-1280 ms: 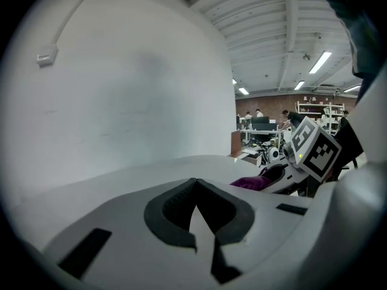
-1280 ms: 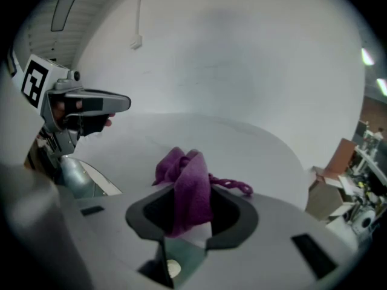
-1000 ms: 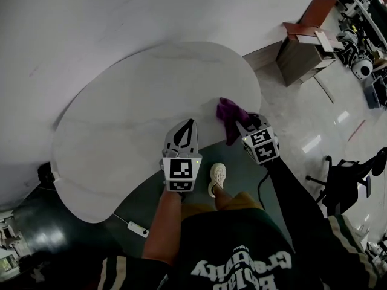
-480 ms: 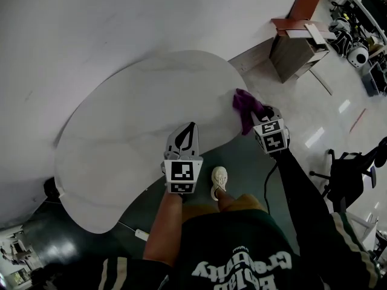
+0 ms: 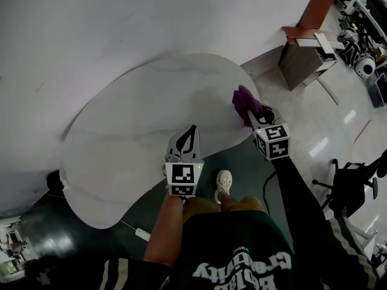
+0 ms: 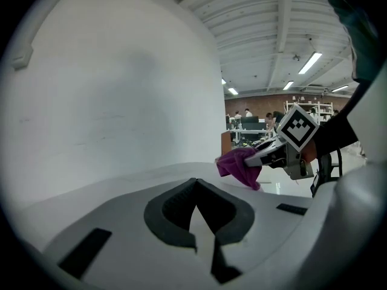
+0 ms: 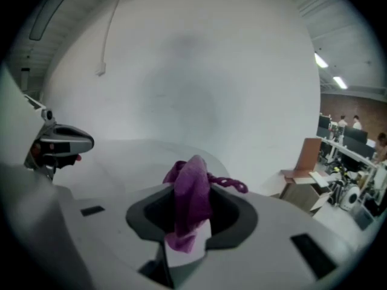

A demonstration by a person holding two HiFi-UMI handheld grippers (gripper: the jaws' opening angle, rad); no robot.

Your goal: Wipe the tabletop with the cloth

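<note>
Head view: the purple cloth (image 5: 247,104) sits over the right-hand edge of the white, kidney-shaped tabletop (image 5: 133,132), bunched and sticking out forward from the right gripper (image 5: 256,118). Right gripper view shows the fingers pinching the cloth's folded middle, with a loose thread curling off to the right. From the left gripper view the cloth's lower end hangs close to the table surface; whether it touches cannot be told. The left gripper (image 5: 189,132) is over the table's near edge, well apart from the cloth, its jaws pressed together with nothing between them. Beyond the table's far right, a brown wooden cabinet (image 5: 305,48) stands on the floor; its contents cannot be made out.
</note>
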